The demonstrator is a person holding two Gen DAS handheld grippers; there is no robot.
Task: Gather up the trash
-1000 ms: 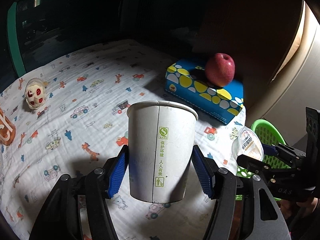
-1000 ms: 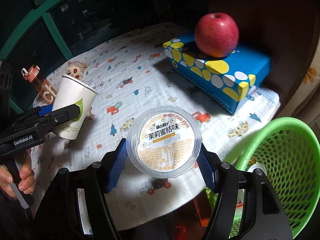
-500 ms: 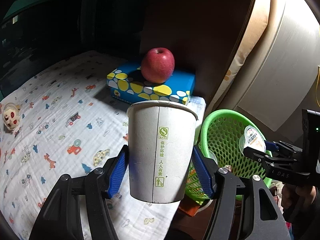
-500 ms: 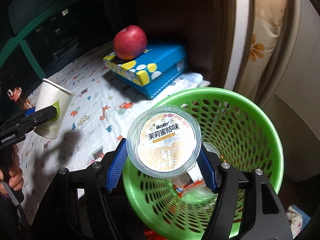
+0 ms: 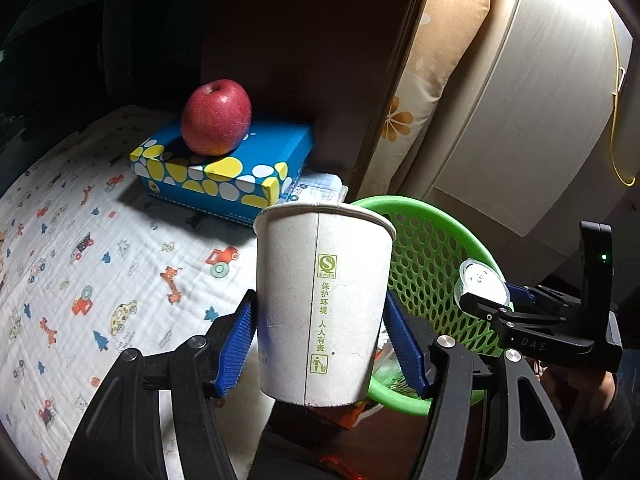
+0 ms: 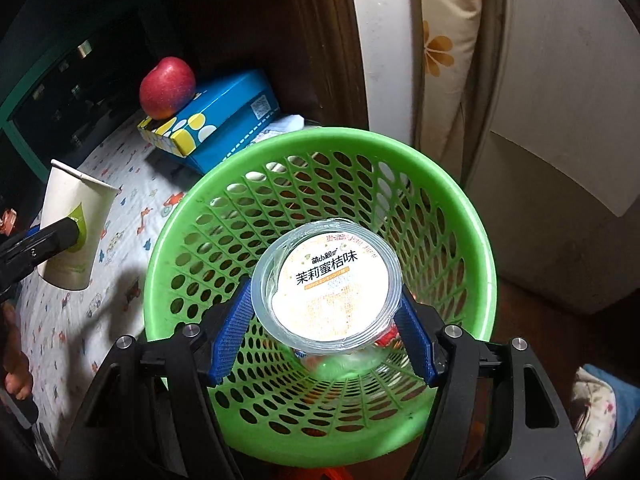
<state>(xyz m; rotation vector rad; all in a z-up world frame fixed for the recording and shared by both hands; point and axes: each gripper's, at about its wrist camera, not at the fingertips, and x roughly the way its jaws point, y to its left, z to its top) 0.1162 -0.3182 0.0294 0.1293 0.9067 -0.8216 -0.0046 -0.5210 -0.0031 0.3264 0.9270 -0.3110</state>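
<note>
Left wrist: left tongs point(image 5: 324, 344) clamp upright paper cup point(image 5: 322, 304), held above desk edge, green basket point(image 5: 436, 248) just behind-right. Apple point(image 5: 216, 117) sits on blue box point(image 5: 224, 168), far left. Right wrist: right tongs point(image 6: 326, 332) clamp sealed jelly cup point(image 6: 327, 285) over basket point(image 6: 188, 216) opening; paper cup point(image 6: 72, 228) left.

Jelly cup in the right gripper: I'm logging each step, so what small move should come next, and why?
Probably open the right gripper and let the jelly cup drop. It sits clamped between the blue pads right over the mouth of the green basket, so release should land it inside.
</note>
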